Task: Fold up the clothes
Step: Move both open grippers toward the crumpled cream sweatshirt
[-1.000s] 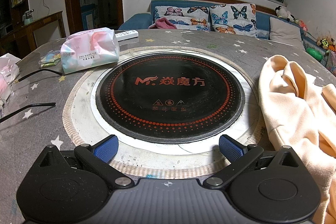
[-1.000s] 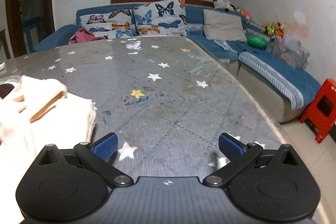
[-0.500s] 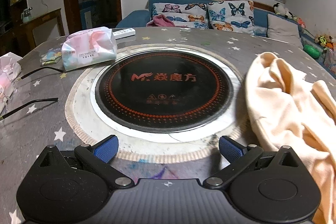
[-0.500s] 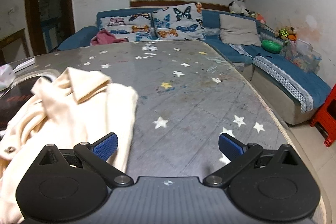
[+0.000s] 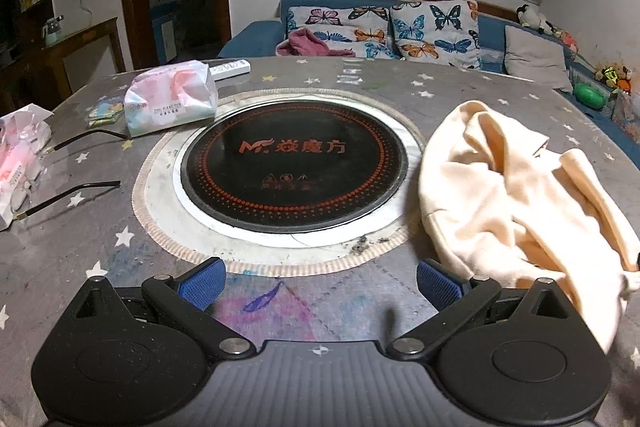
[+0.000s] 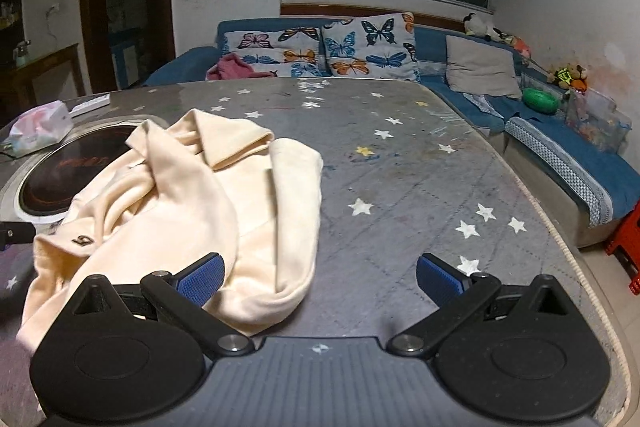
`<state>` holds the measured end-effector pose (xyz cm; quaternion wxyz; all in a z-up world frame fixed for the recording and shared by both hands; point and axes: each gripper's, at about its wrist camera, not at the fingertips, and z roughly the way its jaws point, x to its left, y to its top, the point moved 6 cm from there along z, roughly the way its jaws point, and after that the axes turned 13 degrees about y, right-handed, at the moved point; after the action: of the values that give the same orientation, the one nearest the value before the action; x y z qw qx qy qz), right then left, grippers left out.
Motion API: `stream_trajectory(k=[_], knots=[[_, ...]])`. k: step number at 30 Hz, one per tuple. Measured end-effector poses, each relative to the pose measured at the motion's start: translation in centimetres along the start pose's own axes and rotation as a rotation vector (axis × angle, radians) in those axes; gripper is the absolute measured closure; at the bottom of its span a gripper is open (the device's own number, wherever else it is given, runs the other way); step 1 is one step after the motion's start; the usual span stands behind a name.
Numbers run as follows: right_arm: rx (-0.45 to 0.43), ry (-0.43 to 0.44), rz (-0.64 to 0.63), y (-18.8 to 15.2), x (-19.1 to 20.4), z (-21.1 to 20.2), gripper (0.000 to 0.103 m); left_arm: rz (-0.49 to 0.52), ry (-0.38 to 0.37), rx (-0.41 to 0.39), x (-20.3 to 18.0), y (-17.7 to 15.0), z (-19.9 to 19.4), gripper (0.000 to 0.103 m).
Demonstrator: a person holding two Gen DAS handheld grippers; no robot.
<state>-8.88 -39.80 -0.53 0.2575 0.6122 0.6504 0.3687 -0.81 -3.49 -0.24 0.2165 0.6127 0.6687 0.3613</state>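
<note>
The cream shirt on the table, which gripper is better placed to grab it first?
Probably the right gripper: its open jaws already sit at the edge of the crumpled cream shirt. The left gripper, also open, faces the round cooktop.

One garment, two tissue packs (one torn).

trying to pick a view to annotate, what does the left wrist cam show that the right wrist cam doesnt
Only the left wrist view shows the two black cables and the opened pink packet at the table's left edge. Only the right shows the red stool and the garment's dark logo. Both show the cream garment, crumpled and unheld, the round cooktop, and the tissue pack.
</note>
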Motion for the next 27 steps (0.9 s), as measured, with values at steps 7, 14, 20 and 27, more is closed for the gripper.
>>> stream_trajectory(k=[7,14,20,27], knots=[[0.002,0.016,-0.018,-0.3,1.0,-0.4,0.000,0.001,0.021,0.007,-0.2,0.2,-1.2,0.000],[-0.007,0.029,-0.029,-0.2,1.7,-0.7,0.000,0.010,0.017,-0.003,-0.5,0.5,-1.9,0.000],[-0.005,0.043,-0.044,0.1,2.4,-0.5,0.000,0.024,0.017,-0.013,-0.8,0.9,-2.2,0.000],[0.003,0.055,-0.054,0.2,2.9,0.0,0.000,0.029,0.016,-0.019,-1.0,1.3,-1.8,0.000]])
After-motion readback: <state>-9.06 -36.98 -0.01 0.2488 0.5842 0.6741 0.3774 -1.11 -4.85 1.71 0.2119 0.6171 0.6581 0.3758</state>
